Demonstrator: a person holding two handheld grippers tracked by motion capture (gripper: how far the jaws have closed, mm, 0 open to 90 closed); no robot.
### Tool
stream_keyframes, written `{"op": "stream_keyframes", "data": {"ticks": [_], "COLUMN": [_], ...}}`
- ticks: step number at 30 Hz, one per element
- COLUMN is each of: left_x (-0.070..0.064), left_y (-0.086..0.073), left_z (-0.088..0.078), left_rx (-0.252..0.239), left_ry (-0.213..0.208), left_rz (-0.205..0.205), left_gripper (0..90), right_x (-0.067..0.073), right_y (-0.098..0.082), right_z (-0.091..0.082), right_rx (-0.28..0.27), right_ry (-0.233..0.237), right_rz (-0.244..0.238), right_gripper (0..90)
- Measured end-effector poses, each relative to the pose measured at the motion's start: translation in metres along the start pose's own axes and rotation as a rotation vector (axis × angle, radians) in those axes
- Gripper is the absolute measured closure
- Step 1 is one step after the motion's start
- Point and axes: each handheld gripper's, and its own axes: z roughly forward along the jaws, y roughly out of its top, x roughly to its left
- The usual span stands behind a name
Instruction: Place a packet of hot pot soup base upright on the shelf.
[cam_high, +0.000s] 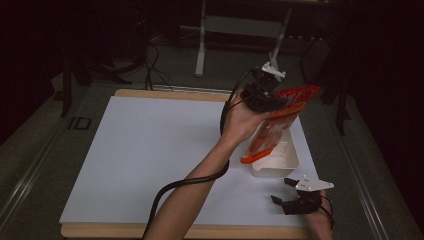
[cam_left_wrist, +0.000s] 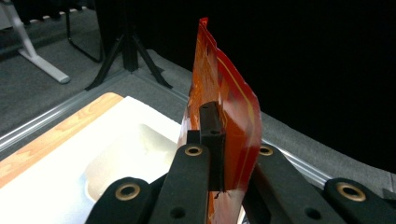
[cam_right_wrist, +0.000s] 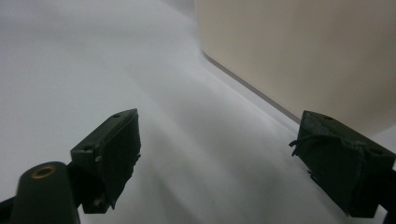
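We hold the orange packet pinched by its upper part in our left gripper, whose jaws press together on it; the packet hangs down from the gripper, its lower end over the white tray. Our right gripper rests spread and empty on the tabletop, just beside the tray's near wall.

High view: fixed above the near edge, looking forward and down over the white-covered wooden table. Left gripper view: close behind the flat orange plastic pouch, white rectangular plastic tub at 9 o'clock. Right gripper view: low, near the tabletop, tub wall at 1 o'clock. All share the tub.
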Motion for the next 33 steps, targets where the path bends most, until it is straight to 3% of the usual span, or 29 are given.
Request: {"op": "stream_keyframes", "data": {"ticks": [13, 21, 26, 33], "left_x": [-0.01, -0.012, -0.008, 0.007], "left_y": [0.003, -0.002, -0.016, -0.042], "left_z": [0.021, 0.033, 0.045, 0.062], "left_rx": [0.001, -0.027, -0.031, 0.016], "left_ry": [-0.013, -0.01, 0.01, 0.031], "left_rz": [0.002, 0.004, 0.018, -0.026], "left_gripper": [90.0, 90.0, 90.0, 90.0], "right_x": [0.0, 0.001, 0.001, 0.001], "right_y": [0.0, 0.0, 0.0, 0.0], "right_z": [0.0, -0.001, -0.001, 0.0], "right_rx": [-0.004, -0.004, -0.008, -0.006], "right_ry": [0.001, -0.001, 0.003, 0.003], "right_rz": [-0.003, -0.003, -0.004, -0.006], "right_gripper": [13.8, 13.7, 13.8, 13.8]}}
